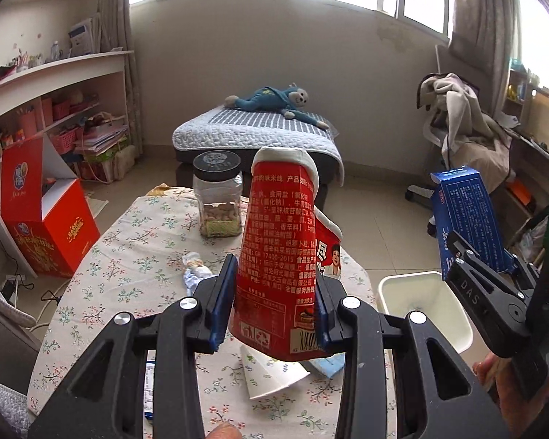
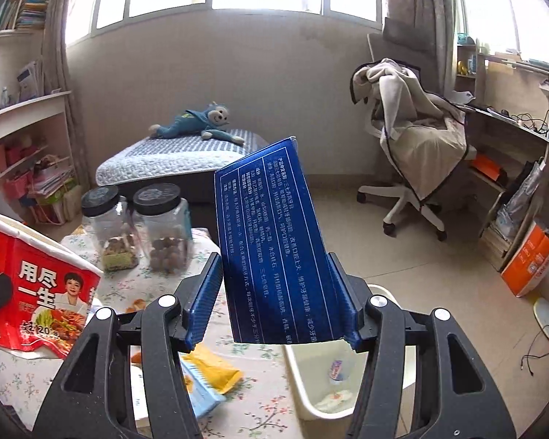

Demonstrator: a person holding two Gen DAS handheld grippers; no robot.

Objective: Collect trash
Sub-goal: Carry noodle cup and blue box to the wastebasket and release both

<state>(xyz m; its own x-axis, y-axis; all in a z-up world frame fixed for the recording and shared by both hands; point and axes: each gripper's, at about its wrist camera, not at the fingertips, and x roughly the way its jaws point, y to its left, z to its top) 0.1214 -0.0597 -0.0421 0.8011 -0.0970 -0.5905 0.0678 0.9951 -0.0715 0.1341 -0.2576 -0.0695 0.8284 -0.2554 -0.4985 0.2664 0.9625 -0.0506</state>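
red noodle cup (image 1: 278, 256) sat squeezed in my left gripper (image 1: 274, 303); the right gripper (image 2: 274, 300) pinched a blue box (image 2: 274, 241), both lifted toward the white bin (image 2: 311, 384) at five o'clock for dumping.

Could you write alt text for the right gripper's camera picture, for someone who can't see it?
The right gripper holds a blue box above a white bin beside a floral-clothed table.
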